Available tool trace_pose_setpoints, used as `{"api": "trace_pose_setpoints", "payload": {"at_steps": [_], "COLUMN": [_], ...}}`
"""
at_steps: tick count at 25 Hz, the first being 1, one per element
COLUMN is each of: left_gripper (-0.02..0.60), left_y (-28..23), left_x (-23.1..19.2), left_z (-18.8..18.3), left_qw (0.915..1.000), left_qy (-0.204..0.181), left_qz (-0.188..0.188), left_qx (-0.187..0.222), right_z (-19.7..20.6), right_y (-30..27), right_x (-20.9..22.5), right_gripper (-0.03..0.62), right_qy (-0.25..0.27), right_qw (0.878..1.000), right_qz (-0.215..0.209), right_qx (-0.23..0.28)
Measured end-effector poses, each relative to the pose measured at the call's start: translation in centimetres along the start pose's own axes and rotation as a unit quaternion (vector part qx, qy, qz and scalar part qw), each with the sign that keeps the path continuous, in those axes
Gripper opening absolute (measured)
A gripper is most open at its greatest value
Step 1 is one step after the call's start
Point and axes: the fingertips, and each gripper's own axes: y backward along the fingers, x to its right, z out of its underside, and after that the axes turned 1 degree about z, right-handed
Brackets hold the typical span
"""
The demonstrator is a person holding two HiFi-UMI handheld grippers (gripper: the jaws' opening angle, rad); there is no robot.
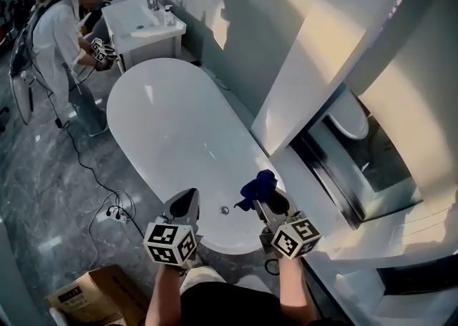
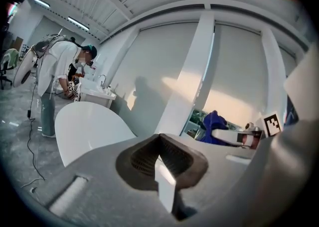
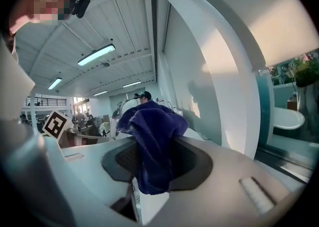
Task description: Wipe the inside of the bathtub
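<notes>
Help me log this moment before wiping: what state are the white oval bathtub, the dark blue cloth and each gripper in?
White oval bathtub: empty, no water visible.
Dark blue cloth: bunched, clamped by the right gripper.
Right gripper: shut on the dark blue cloth.
Left gripper: shut, nothing between its jaws.

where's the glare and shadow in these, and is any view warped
Head view: warm sunlight streaks the white column, a dark shadow falls on the wall behind the bathtub, whose inside shows faint highlights. Left gripper view: heavy fisheye bending, black corners, the same sunlit patch. Right gripper view: equally warped; the blue cloth is sharp, the ceiling strip light glares.
</notes>
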Motion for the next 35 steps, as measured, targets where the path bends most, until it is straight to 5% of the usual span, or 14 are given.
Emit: {"api": "trace_pose_setpoints", "payload": {"at_steps": [10,20,26,29,35], "left_gripper": [0.005,0.005,0.005,0.005,0.005], "left_y": [-7.7,-12.3,-13.5,-15.6,-22.1], "left_x": [3.2,7.4,4.2,1.0,-5.6], "left_z": [2.1,0.0,2.1,4.0,10.3], "left_qw": [0.9988,0.9977,0.9963,0.9951,0.9809], "left_qy": [-0.005,-0.026,-0.007,0.004,0.003], "left_qz": [0.012,-0.050,-0.048,-0.018,0.038], "left_qx": [-0.046,-0.038,-0.071,-0.097,-0.191], "right_z": [0.6,-3.3,1.3,3.9,16.2], "right_y": [0.8,-2.4,-4.7,-5.8,-5.7], "right_x": [8.5,14.2,16.2,16.5,18.6], "right_gripper": [0.143,0.143,0.143,0.143,0.143], "right_qy": [-0.041,-0.057,-0.081,-0.067,-0.121], "right_qw": [0.999,0.996,0.996,0.997,0.979], "right_qz": [0.029,-0.067,-0.039,-0.015,0.094], "right_qx": [-0.009,0.021,-0.017,-0.037,-0.132]}}
